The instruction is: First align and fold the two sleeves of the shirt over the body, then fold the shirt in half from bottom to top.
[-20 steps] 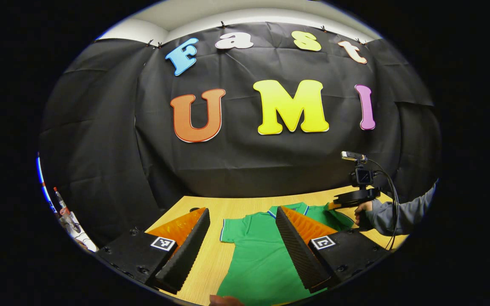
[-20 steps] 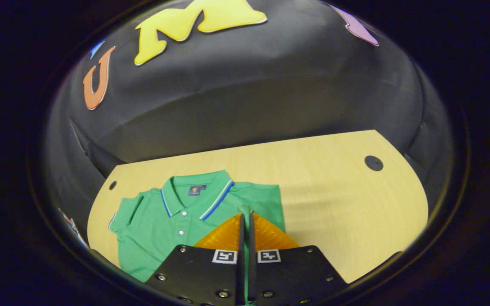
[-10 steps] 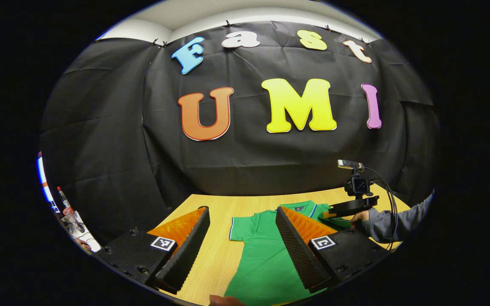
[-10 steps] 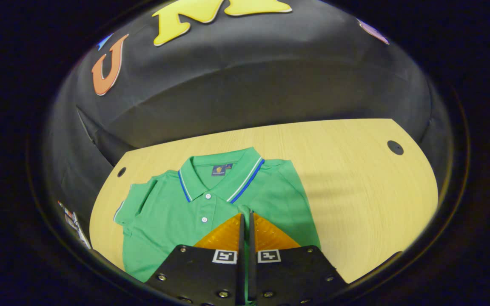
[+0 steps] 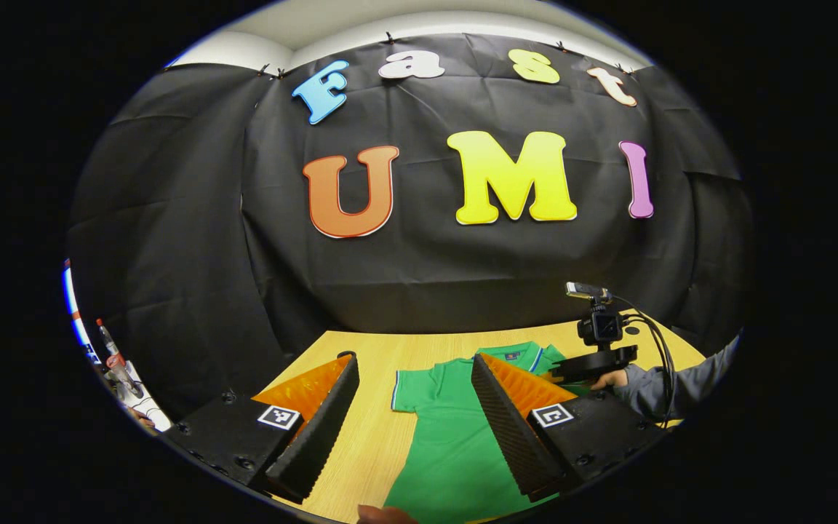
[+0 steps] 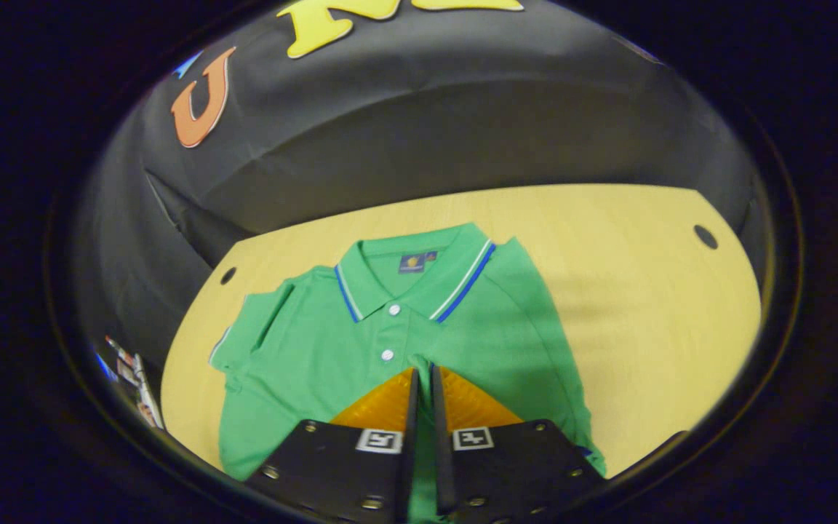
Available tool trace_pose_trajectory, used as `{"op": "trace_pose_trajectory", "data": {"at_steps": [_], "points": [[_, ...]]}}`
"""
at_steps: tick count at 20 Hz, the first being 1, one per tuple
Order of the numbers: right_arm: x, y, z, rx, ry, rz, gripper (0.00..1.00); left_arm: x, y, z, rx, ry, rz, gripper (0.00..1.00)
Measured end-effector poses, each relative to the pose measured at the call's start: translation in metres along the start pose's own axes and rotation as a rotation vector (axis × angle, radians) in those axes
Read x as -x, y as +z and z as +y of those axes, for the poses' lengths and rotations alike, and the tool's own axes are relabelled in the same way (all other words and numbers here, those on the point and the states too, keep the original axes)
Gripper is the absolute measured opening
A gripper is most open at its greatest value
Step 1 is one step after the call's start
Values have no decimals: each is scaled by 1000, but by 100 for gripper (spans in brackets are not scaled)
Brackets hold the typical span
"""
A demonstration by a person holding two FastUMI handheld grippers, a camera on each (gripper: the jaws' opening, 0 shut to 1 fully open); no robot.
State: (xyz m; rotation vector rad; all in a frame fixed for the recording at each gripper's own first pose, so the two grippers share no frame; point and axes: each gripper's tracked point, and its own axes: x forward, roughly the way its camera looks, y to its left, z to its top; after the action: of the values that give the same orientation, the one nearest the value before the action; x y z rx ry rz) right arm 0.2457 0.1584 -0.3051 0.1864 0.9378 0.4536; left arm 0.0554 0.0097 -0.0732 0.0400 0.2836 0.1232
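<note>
A green polo shirt with a blue-striped collar lies front up on the wooden table. Its sleeve on the left of the right gripper view lies spread out flat. The other side is folded in over the body. My right gripper hovers over the shirt's chest, shut on a strip of green sleeve cloth that shows between its fingers. In the left gripper view, my left gripper stands wide open above the shirt, holding nothing. My right gripper is at the shirt's far right there, held by a hand.
The table has a dark round hole at each far corner. Bare wood stretches to the right of the shirt. The black cloth wall stands close behind the table. Small bottles sit off the table's left side.
My right gripper has carried the sleeve inward over the shirt's body, so the shirt now sits centred and larger under it. The left gripper has barely moved and stays open.
</note>
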Motion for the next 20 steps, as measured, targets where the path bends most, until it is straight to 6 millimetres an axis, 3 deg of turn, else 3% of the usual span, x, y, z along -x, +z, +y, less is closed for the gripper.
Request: {"op": "trace_pose_trajectory", "data": {"at_steps": [2,7,11,15,20], "points": [[-2,4,6,25,31,-33,88,-3,-2,0,0,-1,6,100],[9,10,-6,105,-37,-81,93,-19,-10,4,-18,0,13,100],[32,25,-25,144,-87,-158,93,-45,-24,10,-20,8,36,100],[71,50,-48,208,-139,-269,93,-83,-39,18,-8,23,69,100],[135,71,-78,260,-205,-382,93,-138,-62,32,59,55,125,100]]}}
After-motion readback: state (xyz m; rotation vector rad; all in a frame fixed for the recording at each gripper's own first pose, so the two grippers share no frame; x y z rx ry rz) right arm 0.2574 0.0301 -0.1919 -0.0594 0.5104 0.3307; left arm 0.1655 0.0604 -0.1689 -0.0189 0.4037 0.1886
